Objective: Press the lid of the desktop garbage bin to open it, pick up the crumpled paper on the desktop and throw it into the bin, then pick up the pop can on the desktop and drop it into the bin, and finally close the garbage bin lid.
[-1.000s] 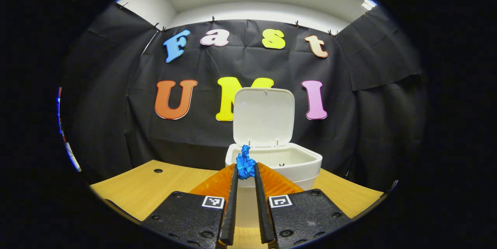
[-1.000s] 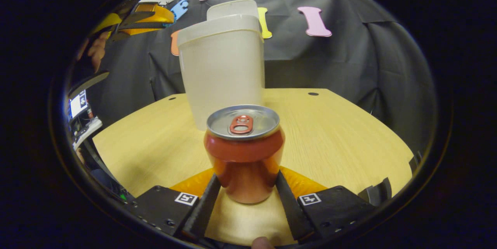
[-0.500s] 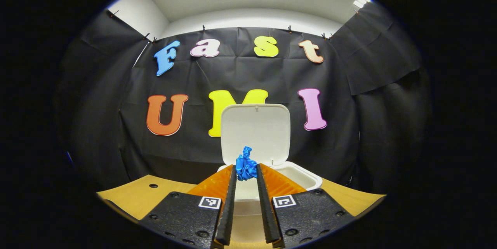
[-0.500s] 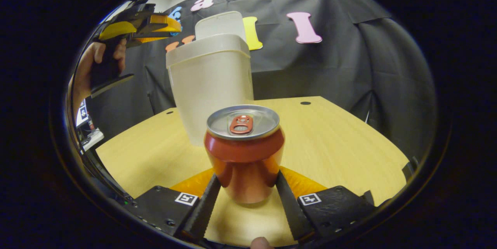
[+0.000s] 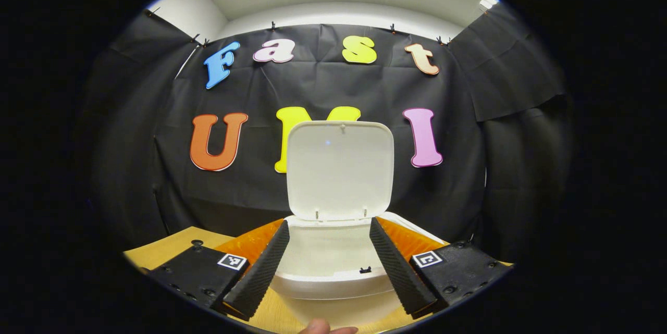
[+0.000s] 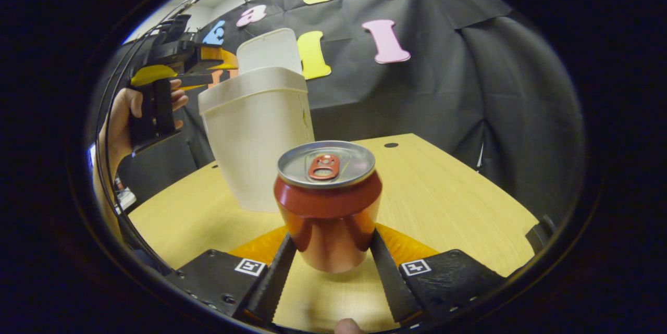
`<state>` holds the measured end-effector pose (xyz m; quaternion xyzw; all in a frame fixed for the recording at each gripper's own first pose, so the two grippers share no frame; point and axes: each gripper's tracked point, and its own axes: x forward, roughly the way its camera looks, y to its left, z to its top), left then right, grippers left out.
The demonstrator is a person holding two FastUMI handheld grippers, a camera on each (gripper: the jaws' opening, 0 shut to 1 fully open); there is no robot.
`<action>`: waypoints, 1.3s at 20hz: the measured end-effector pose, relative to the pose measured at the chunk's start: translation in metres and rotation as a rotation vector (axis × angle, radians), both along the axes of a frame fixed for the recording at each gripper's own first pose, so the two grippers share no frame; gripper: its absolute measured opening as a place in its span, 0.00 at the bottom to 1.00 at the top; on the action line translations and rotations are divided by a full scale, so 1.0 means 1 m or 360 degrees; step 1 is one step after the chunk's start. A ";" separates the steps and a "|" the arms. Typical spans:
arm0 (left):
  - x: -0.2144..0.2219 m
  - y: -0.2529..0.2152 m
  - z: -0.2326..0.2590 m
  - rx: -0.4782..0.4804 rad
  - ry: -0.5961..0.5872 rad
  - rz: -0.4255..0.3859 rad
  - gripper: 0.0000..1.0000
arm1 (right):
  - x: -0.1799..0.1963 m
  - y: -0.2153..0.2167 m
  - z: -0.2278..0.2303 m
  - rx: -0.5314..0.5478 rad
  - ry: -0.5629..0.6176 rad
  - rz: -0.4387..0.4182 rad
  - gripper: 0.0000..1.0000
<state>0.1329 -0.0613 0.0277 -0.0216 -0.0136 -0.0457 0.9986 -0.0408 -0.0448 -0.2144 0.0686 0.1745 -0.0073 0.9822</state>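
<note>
My left gripper has its fingers spread wide with nothing between them; just ahead and below them sits the white garbage bin, its near rim lying between the two fingers; its lid stands upright beyond the fingertips, hinged at the far edge of the opening; what I can see of the inside of the bin is pale and bare, and I cannot tell where the crumpled paper is; a strip of wooden tabletop runs out to the left of my left finger.

My right gripper holds the pop can upright, both fingers pressing on its lower sides; the silver top and red pull tab face up at me; the can hangs above the tabletop, a shadow lying on the wood under it; ahead and to the left of these fingers the bin stands on the tabletop with the lid raised behind it; further left and higher, my left hand grips the other gripper, which sits at the bin's rim.
</note>
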 end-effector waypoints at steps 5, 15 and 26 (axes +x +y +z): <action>-0.011 0.004 0.000 -0.0023 -0.0001 -0.0009 0.98 | 0.001 -0.002 0.007 -0.0020 -0.0017 -0.0002 0.79; -0.055 0.051 -0.006 -0.0053 0.0032 0.0031 0.99 | 0.011 0.005 0.068 -0.0103 -0.0174 0.0041 0.79; -0.088 0.082 -0.047 -0.0055 0.0118 0.0035 0.99 | 0.047 0.027 0.184 -0.0230 -0.0428 0.0141 0.80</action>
